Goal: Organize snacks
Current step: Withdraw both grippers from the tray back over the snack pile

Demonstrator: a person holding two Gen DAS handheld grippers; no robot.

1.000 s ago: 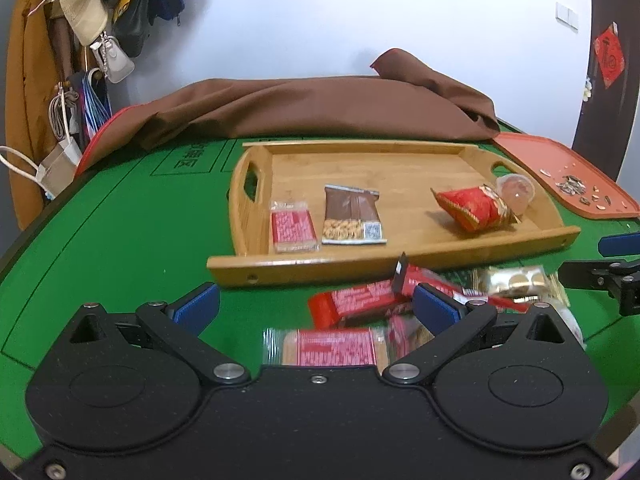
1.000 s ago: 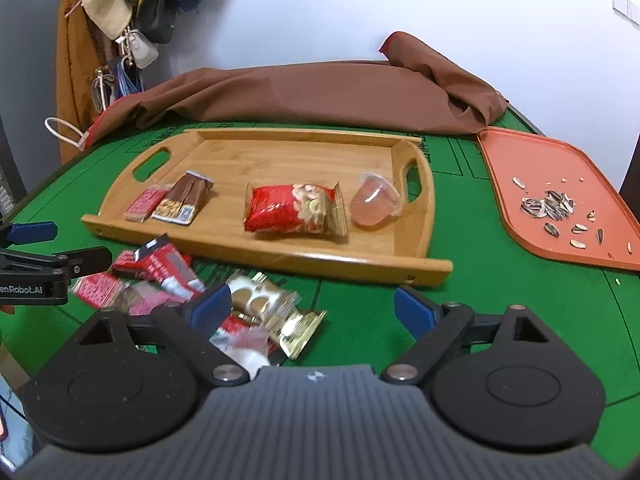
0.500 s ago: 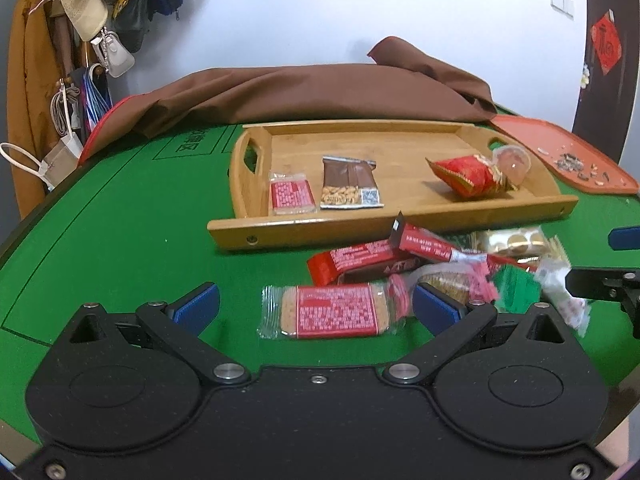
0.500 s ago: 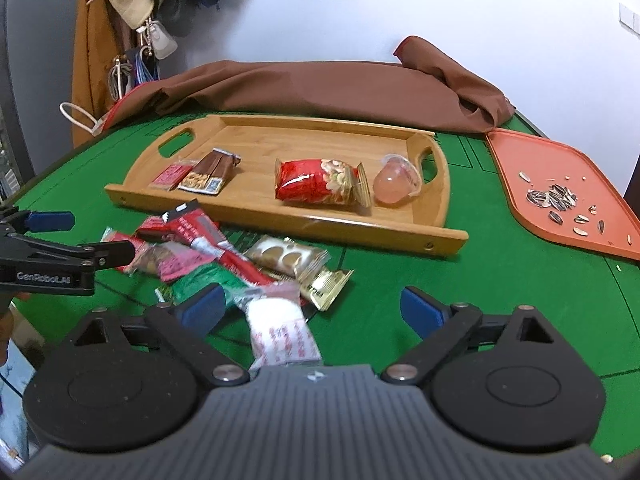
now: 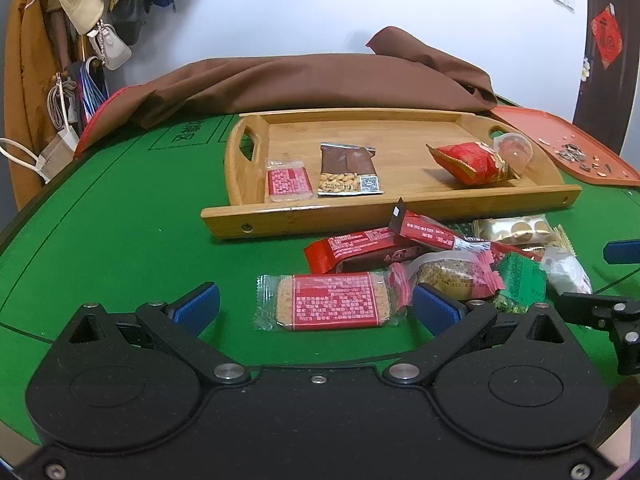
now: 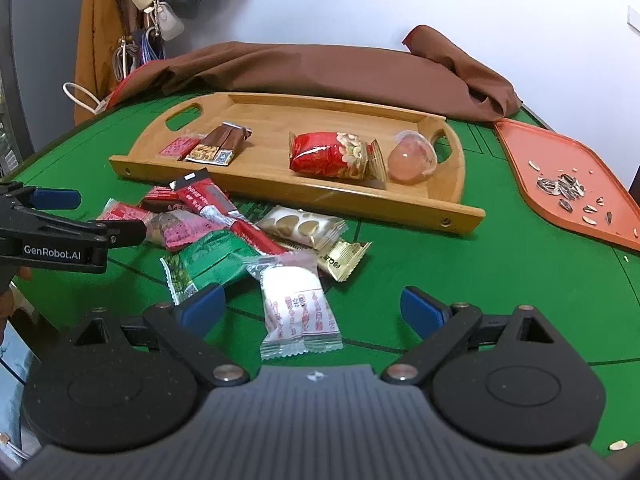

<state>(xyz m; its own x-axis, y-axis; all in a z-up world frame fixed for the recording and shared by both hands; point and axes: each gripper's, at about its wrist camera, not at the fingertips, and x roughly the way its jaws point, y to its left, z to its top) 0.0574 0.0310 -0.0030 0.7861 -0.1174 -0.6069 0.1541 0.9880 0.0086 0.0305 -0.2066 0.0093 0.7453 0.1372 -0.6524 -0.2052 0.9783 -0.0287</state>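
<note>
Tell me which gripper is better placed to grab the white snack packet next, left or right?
Right. The white packet lies on the green table directly between the right gripper and its wide-open jaws. The left gripper is open over a red biscuit packet; from there the white packet sits far right.

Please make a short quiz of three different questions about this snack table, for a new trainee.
1. True or false: the jelly cup lies inside the wooden tray.
2. How many snacks are on the tray?
3. Which packet lies between the right tongs' open fingers? A. green packet B. white packet C. gold packet

Key: 1 true. 2 four: the jelly cup, red nut bag, brown bar, small pink packet. 3 B.
</note>
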